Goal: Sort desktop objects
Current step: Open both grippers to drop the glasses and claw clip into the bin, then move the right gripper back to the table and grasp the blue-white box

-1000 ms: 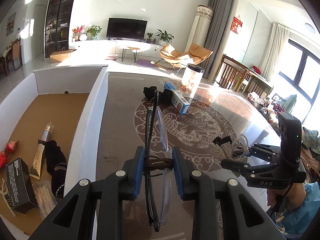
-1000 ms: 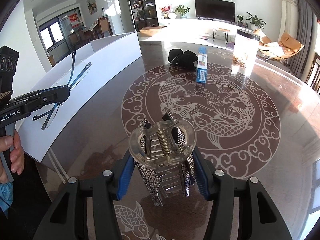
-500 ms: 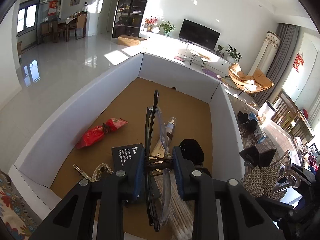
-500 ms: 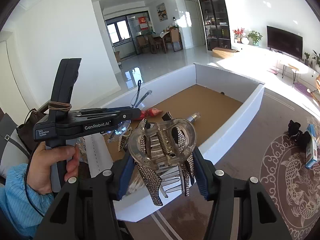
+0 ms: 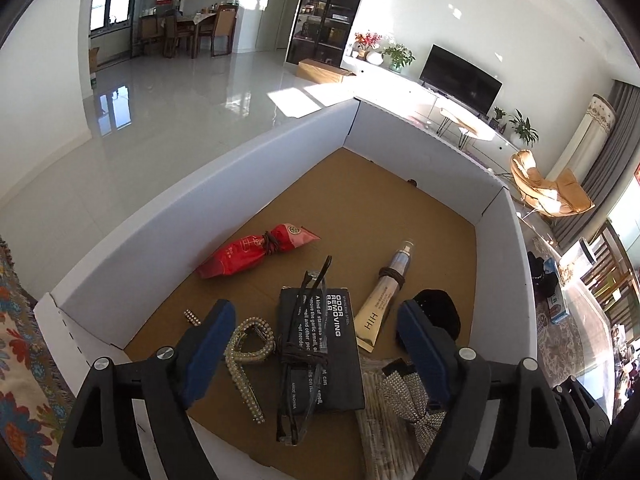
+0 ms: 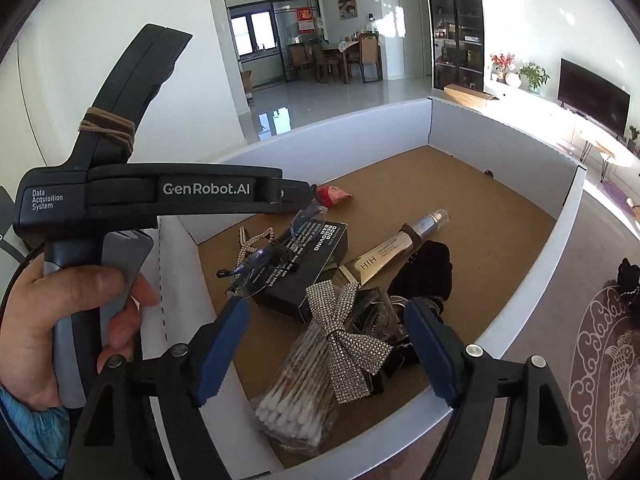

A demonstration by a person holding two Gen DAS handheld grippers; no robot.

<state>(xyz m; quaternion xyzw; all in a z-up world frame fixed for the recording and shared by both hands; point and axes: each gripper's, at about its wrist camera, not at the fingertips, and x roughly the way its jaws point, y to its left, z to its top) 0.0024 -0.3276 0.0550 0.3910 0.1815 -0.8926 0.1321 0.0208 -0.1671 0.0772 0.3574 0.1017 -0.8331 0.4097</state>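
Observation:
My left gripper (image 5: 316, 344) hangs over a white cardboard box (image 5: 180, 232), its jaws opening. Between them but free of the blue pads, black-framed glasses (image 5: 304, 344) with a brown band around them lie on a black carton (image 5: 332, 360). My right gripper (image 6: 326, 344) is over the box's near corner, its jaws opening as well. A rhinestone bow hair clip (image 6: 348, 344) lies below, loose on a bag of cotton swabs (image 6: 296, 392). The right wrist view shows the left gripper (image 6: 296, 194) from the side, above the glasses (image 6: 260, 264), held by a hand (image 6: 60, 320).
The box also holds a red snack packet (image 5: 256, 252), a cream tube (image 5: 380, 304), a black cloth item (image 5: 436, 312) and a pearl clip (image 5: 248, 352). The brown patterned table (image 6: 600, 340) lies right of the box wall (image 6: 520, 292), with dark items (image 6: 628, 280) on it.
Both grippers swung from the table to above the box. Their jaws opened; the glasses dropped onto the black carton and the rhinestone clip onto the cotton swabs.

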